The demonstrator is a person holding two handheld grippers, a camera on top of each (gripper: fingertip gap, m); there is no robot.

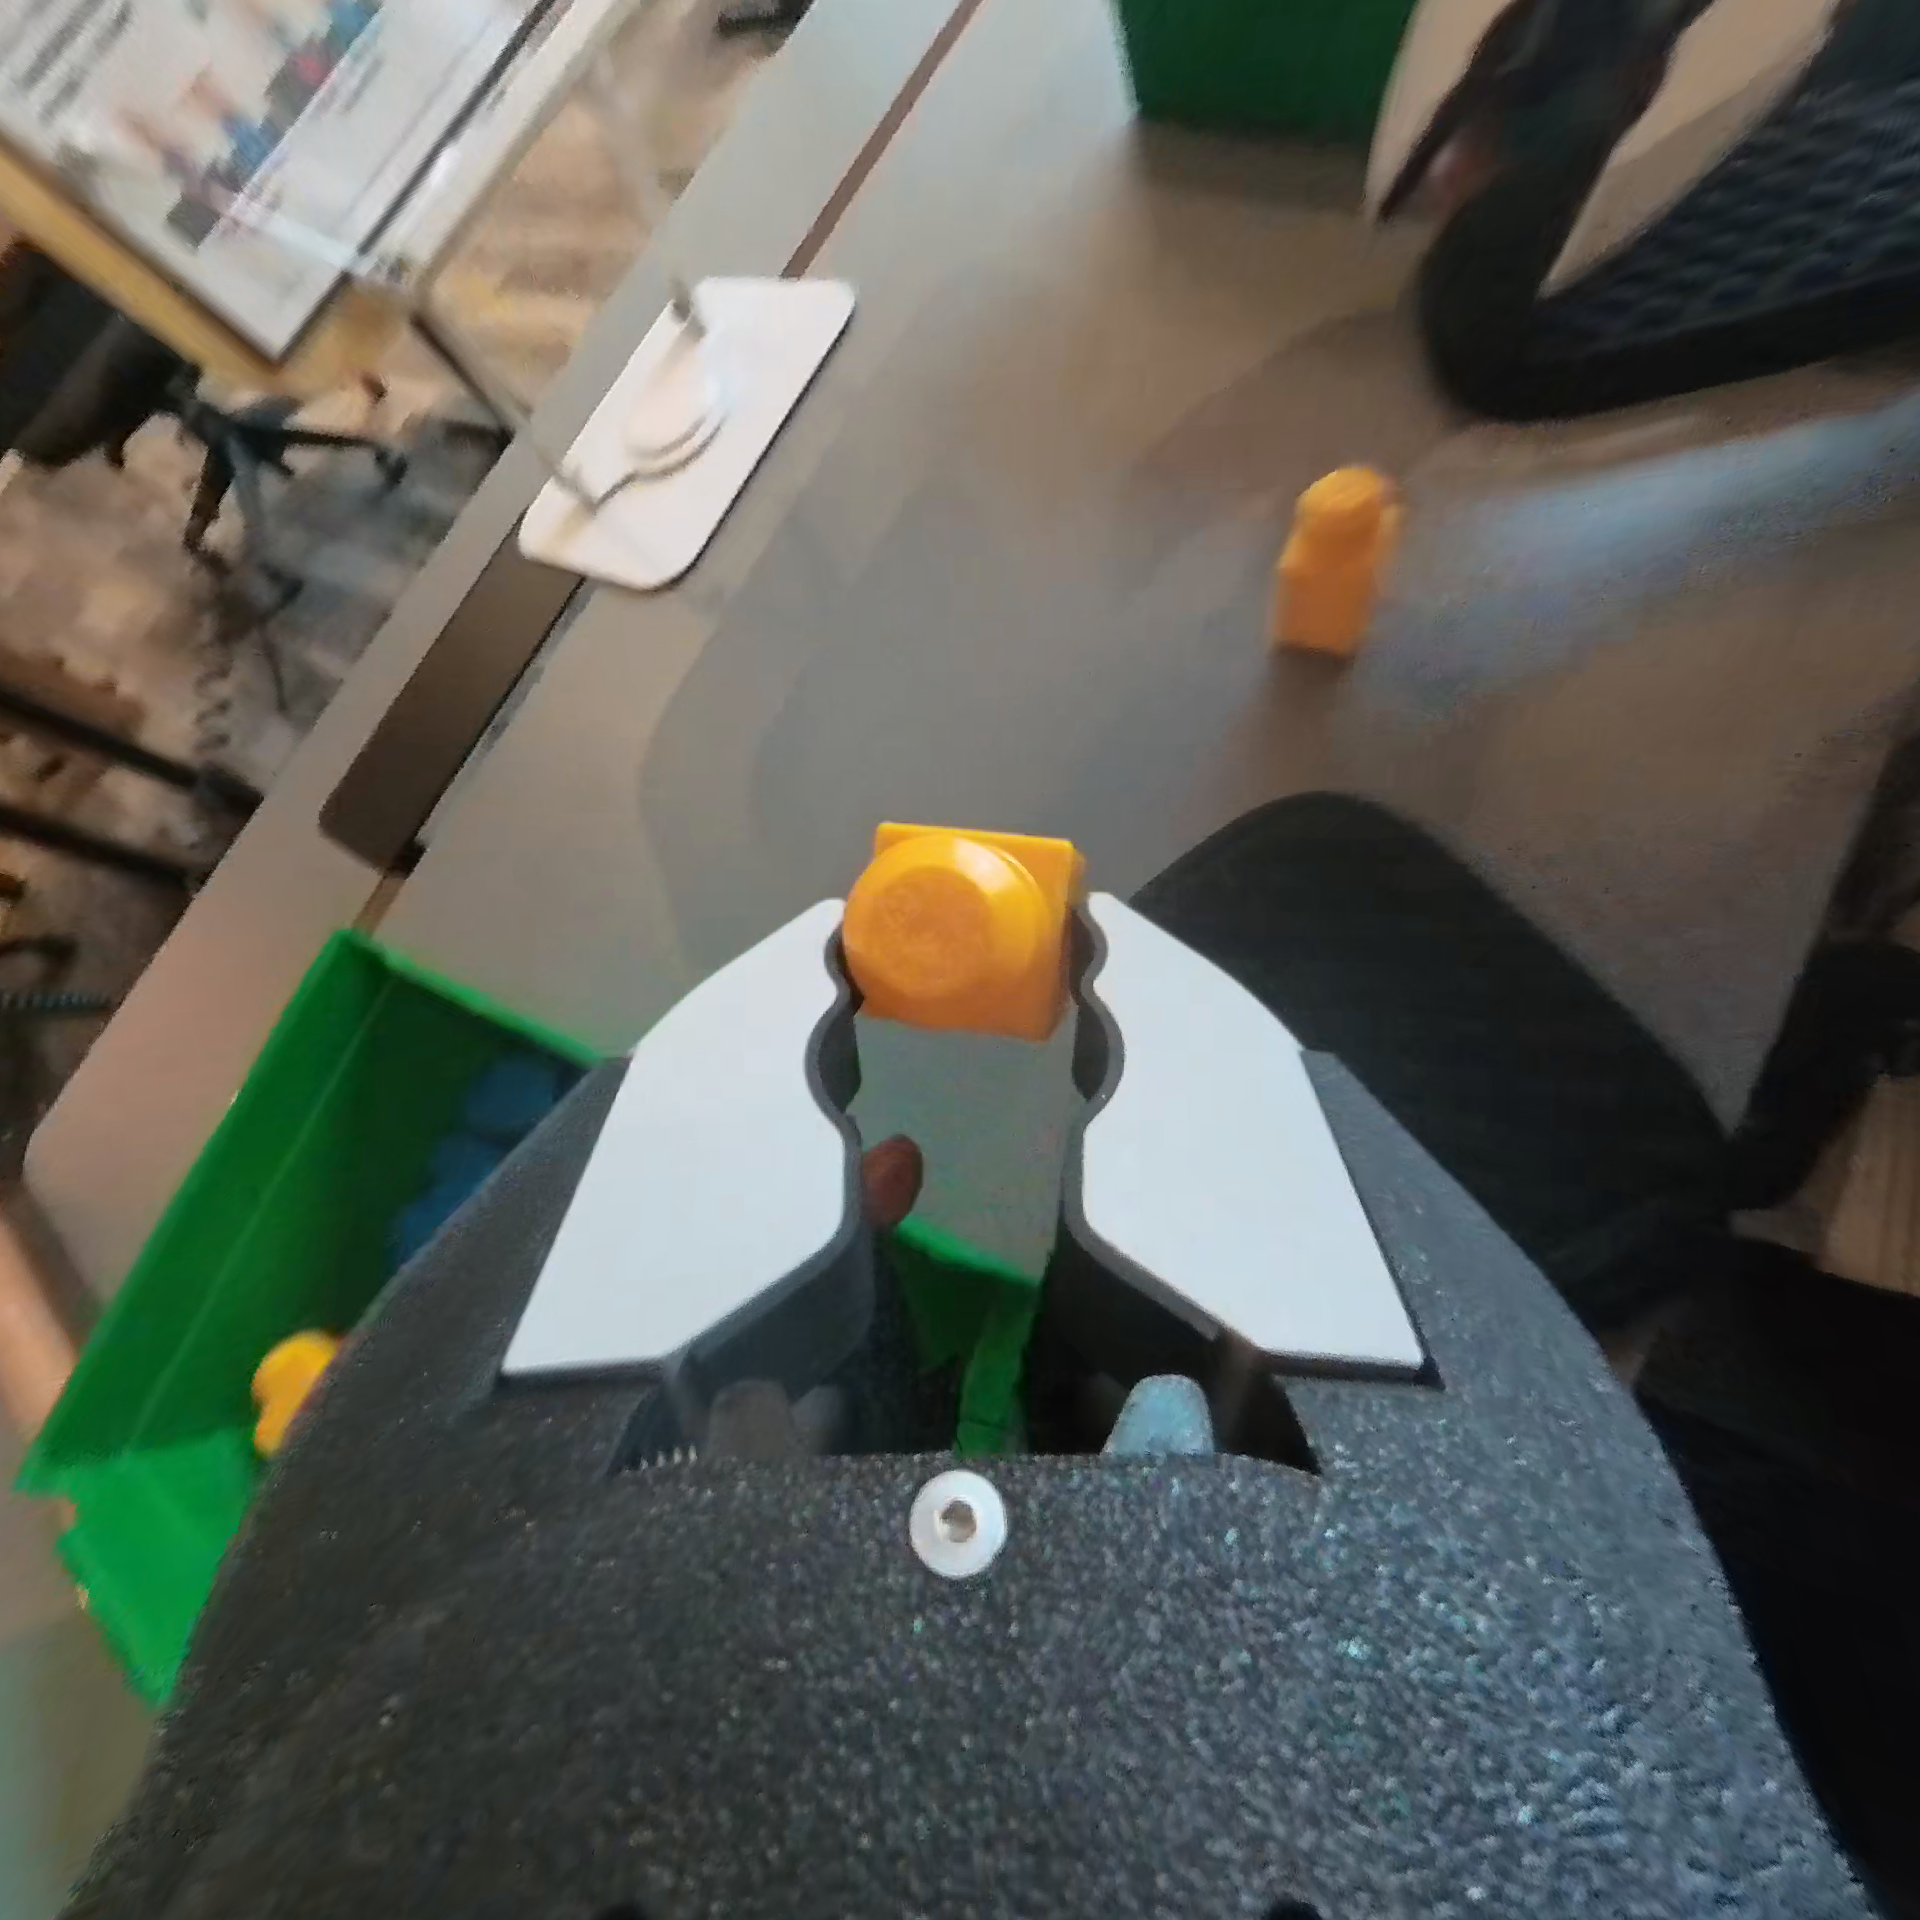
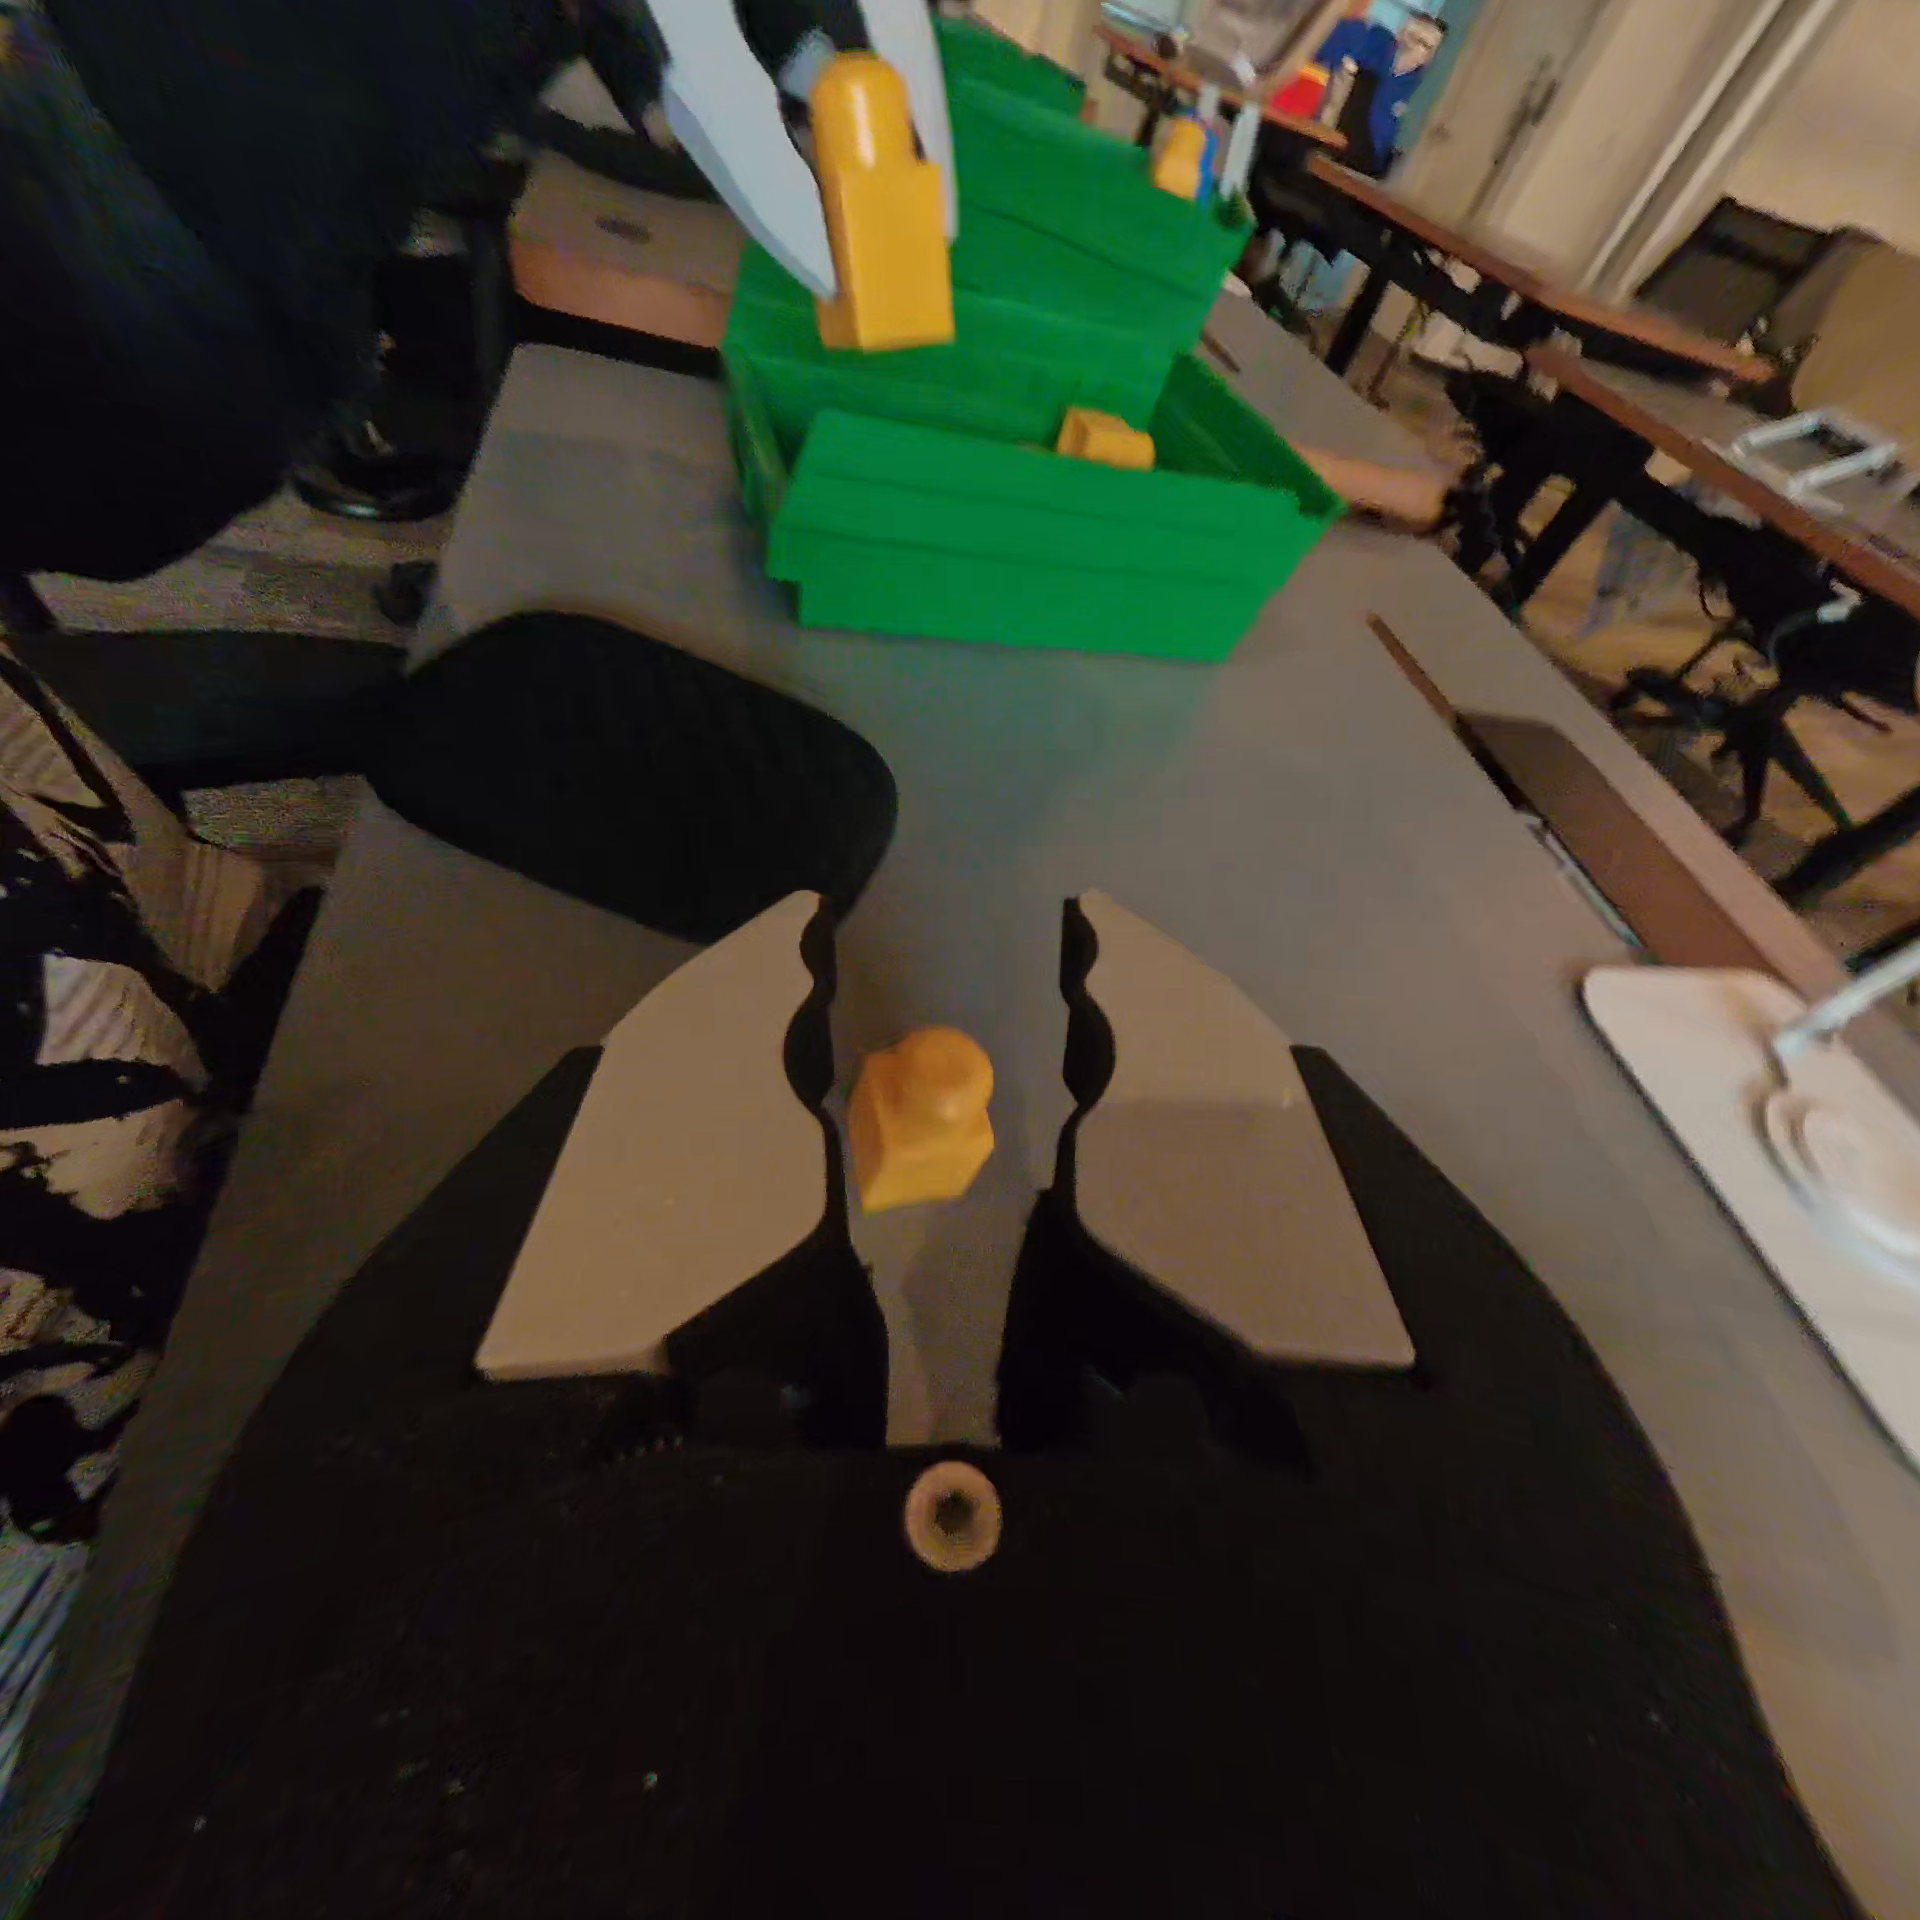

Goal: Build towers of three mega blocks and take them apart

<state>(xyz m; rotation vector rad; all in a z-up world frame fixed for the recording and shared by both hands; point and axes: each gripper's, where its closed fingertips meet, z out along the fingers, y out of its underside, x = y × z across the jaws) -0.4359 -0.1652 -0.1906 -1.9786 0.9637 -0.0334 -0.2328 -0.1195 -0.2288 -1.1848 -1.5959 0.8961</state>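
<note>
My left tongs (image 1: 961,935) are clenched on 1 orange block (image 1: 961,951), its round stud turned toward the camera, held up above the worktop (image 1: 1039,520). My right tongs (image 2: 945,935) are released, jaws spread, hovering low with a second orange block (image 2: 923,1117) standing upright on the worktop between the fingers; I cannot tell whether either finger touches it.

Just beside my left tongs, to the near left, sits a green bin (image 1: 260,1195) holding blue blocks (image 1: 488,1132) and 1 orange piece (image 1: 291,1387). From the right wrist view the same bin (image 2: 997,561) stands far ahead, another orange block (image 2: 1104,436) lying inside, and the held block (image 2: 881,208) hangs in front of it. A second green container (image 1: 1247,52) shows at the far end.

Between bin and standing block the grey surface is bare. A white plate-like base (image 2: 1714,1101) lies near the right edge, a black chair back (image 2: 644,769) presses against the left edge.
</note>
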